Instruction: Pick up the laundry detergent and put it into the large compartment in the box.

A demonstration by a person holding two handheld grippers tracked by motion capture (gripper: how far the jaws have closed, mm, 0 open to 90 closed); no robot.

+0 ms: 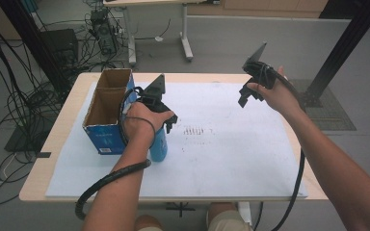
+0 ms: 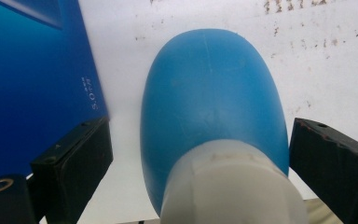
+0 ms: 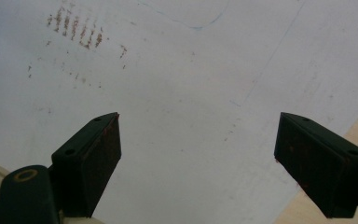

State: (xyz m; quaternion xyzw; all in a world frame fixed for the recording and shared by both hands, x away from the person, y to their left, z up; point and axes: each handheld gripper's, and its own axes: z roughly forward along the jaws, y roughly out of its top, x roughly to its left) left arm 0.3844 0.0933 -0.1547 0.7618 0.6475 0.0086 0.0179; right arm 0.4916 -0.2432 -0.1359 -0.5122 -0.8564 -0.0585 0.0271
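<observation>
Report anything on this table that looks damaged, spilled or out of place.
Only the white sheet stands out: rows of brownish marks stain its middle, with more specks scattered nearby, like rust or dirt. The blue bottle stands upright beside the open box, and nothing looks spilled.

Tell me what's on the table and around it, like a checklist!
Surface: white sheet on a wooden table, with brownish smudges.
Job's things: blue bottle standing beside an open blue box.
Clutter: nothing seen.
Grippers: left gripper open around the bottle's neck; right gripper open, above the bare sheet.
Cables: one trails from each gripper.
Surroundings: floor wires, another table's legs.
</observation>
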